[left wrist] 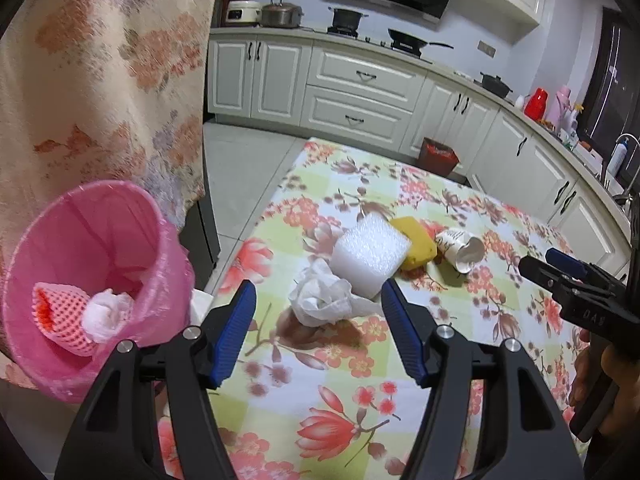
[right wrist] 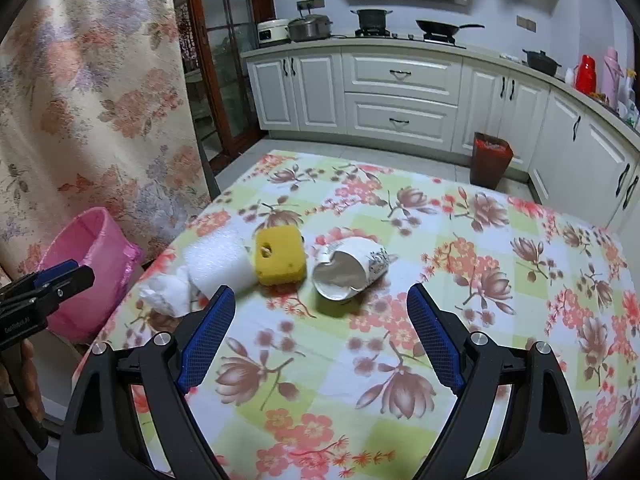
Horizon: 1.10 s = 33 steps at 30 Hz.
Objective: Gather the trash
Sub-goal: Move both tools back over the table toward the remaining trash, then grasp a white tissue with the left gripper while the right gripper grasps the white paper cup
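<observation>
A crumpled white tissue (left wrist: 322, 300) (right wrist: 168, 294) lies on the flowered table, with a white foam block (left wrist: 370, 256) (right wrist: 220, 260), a yellow sponge (left wrist: 416, 246) (right wrist: 280, 256) and a crushed paper cup (left wrist: 460, 250) (right wrist: 348, 270) beyond it. My left gripper (left wrist: 318, 300) is open and empty, its fingers on either side of the tissue and just short of it. My right gripper (right wrist: 320, 306) is open and empty, a little short of the cup. A pink-lined bin (left wrist: 92, 264) (right wrist: 94, 264) left of the table holds a red-white foam net (left wrist: 60, 318) and a tissue ball (left wrist: 106, 314).
A flowered curtain (left wrist: 104, 80) hangs behind the bin. The table's left edge (right wrist: 132, 292) runs beside the bin. A red-lined bin (right wrist: 490, 158) stands on the floor by the white cabinets. The right gripper shows in the left wrist view (left wrist: 560, 272), the left one in the right wrist view (right wrist: 52, 280).
</observation>
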Tool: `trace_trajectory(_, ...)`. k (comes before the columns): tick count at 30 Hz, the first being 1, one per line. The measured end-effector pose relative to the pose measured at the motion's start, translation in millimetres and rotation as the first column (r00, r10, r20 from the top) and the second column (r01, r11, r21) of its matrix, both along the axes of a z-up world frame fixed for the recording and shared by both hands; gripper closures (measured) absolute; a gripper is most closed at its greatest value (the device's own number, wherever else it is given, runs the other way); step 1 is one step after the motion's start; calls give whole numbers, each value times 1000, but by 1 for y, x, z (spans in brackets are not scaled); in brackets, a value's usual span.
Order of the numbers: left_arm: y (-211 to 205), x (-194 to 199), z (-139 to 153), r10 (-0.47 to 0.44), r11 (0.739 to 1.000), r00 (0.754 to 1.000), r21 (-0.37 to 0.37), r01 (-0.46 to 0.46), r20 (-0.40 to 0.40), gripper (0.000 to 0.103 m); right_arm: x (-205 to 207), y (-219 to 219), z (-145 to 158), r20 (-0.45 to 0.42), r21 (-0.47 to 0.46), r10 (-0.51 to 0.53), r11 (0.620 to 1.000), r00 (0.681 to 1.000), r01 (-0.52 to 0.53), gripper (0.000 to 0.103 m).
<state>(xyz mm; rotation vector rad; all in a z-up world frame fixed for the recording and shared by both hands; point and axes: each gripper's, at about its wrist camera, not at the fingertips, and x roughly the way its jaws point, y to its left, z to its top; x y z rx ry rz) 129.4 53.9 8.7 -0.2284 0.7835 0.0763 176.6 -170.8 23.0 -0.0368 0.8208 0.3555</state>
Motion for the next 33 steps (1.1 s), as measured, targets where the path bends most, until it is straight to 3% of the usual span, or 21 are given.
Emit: trace_trajectory(33,-2,69,-75,-23,999,989,-44,17,-146,41,86,20,-64,-104,-78,-35,997,994,27,20)
